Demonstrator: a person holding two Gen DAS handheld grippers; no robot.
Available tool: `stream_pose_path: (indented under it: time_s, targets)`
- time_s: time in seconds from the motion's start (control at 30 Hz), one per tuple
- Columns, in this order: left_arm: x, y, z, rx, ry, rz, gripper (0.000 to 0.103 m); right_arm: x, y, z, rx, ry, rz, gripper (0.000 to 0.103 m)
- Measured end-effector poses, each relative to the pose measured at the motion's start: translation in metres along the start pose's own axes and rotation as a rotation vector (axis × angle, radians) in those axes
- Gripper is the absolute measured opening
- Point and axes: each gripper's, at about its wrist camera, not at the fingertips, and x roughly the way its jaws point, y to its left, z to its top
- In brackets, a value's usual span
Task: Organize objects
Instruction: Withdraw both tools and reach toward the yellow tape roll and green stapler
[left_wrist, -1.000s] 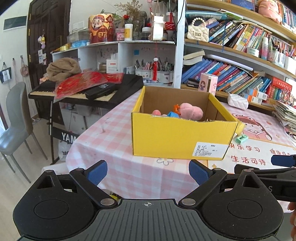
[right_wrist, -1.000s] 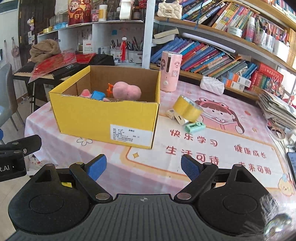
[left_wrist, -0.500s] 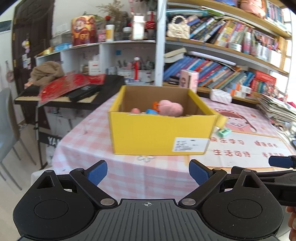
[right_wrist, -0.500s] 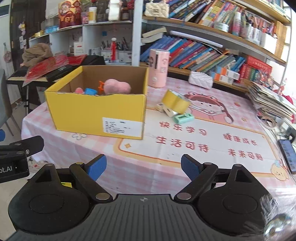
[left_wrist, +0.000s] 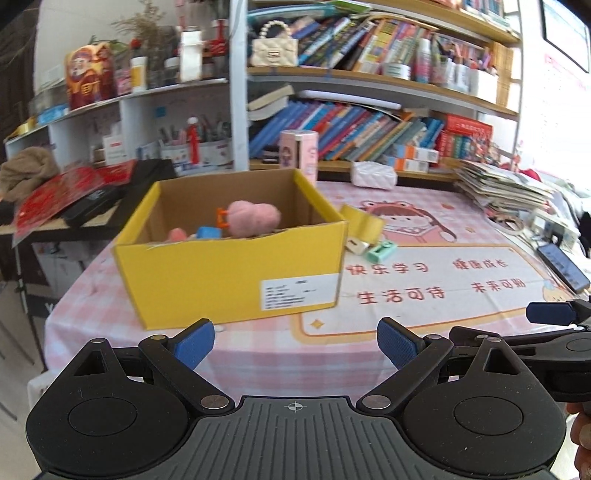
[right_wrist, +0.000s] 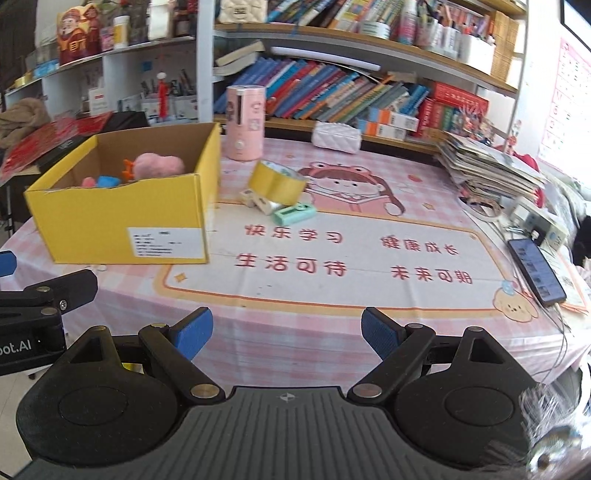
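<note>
A yellow cardboard box (left_wrist: 229, 273) (right_wrist: 110, 229) stands open on the pink table and holds a pink plush toy (left_wrist: 253, 218) (right_wrist: 159, 165), a blue piece and an orange piece. To its right lie a yellow tape roll (right_wrist: 277, 181) (left_wrist: 362, 223), a mint-green item (right_wrist: 294, 213) (left_wrist: 382, 252) and small cream pieces (right_wrist: 258, 199). My left gripper (left_wrist: 295, 343) is open and empty before the table's near edge, in front of the box. My right gripper (right_wrist: 286, 332) is open and empty, to the right of the left one.
A pink cylinder (right_wrist: 245, 122) and a white quilted pouch (right_wrist: 336, 137) stand at the table's back. A phone (right_wrist: 537, 269) with a cable and a stack of papers (right_wrist: 491, 166) lie at the right. Bookshelves (right_wrist: 332, 92) rise behind. A keyboard stand with red cloth (left_wrist: 74, 192) is at the left.
Both grippers have swung to the right and drawn back a little; the box now sits further left in both views. Both stay open and empty.
</note>
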Motion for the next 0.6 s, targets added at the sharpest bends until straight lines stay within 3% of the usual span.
stream_pose_path:
  time_s: [0.6]
  targets:
    - [0.061, -0.064, 0.042, 0.056, 0.001, -0.048, 0.097, 0.054, -0.073, 0.039, 0.058, 0.014, -0.017, 0.087]
